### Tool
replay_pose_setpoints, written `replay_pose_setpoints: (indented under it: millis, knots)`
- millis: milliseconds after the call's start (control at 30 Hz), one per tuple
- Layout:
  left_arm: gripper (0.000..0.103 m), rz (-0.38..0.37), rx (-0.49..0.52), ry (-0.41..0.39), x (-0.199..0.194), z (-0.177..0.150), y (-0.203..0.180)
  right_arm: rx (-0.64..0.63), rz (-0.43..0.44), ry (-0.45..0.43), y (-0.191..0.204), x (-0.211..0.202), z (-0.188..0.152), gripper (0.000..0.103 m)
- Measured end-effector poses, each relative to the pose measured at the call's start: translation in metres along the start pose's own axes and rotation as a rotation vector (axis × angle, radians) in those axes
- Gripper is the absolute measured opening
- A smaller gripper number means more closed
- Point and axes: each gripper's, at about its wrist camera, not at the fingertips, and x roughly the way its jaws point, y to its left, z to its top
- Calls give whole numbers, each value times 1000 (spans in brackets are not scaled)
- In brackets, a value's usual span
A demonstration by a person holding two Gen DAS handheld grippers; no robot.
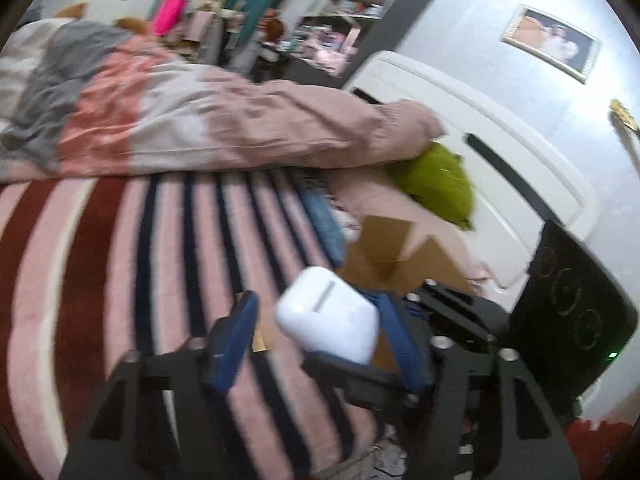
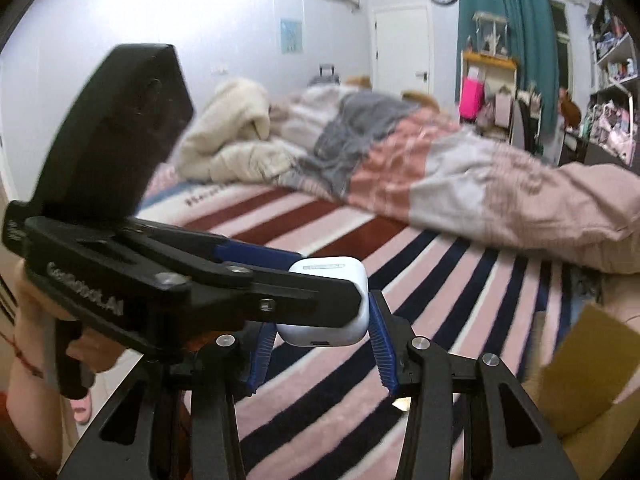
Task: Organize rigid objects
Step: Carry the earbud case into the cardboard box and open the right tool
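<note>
One earbud case (image 1: 328, 314), two grippers (image 2: 322, 344), one cardboard box (image 1: 400, 256)

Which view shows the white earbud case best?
The left wrist view: the earbud case appears large and unobstructed, its top face and lid seam visible, though motion-blurred. In the right wrist view the case is sharper, with its bottom port showing, but the left gripper covers much of it.

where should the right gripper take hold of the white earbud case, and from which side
Probably across the earbud case's two narrow rounded sides, coming from the charging port end. The left gripper already covers its broad faces, and the right gripper has its fingers flanking those free sides. Grip mid-body, away from the rounded corners, so the smooth shell does not slip.
</note>
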Motion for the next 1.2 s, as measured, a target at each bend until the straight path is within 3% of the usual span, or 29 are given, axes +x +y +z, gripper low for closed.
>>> replay_pose_setpoints:
  millis: [233,400,500,667,833,933,1000,1100,1200]
  knots:
    - [47,-16,121,76,55,24,-69,68,-94,-44,-49,-45,-10,39]
    - [47,-19,202,178,111,39,-109,129,-184,-11,-91,-72,-22,39]
    - [47,-21,215,268,147,44,-119,188,-213,51,-120,-77,-28,39]
    - [47,-3,208,407,188,45,-119,276,-188,210,-158,-65,-36,39]
    - [47,35,194,466,201,42,-111,298,-159,347,-170,-45,-42,39]
    - [47,56,194,470,195,41,-105,316,-151,417,-170,-35,-49,39]
    - [51,76,190,430,178,44,-102,347,-151,426,-173,-36,-51,40]
    - [58,87,184,321,131,49,-96,324,-205,410,-166,-44,-49,40]
    - [60,159,178,225,82,47,-85,310,-211,358,-150,-54,-38,40]
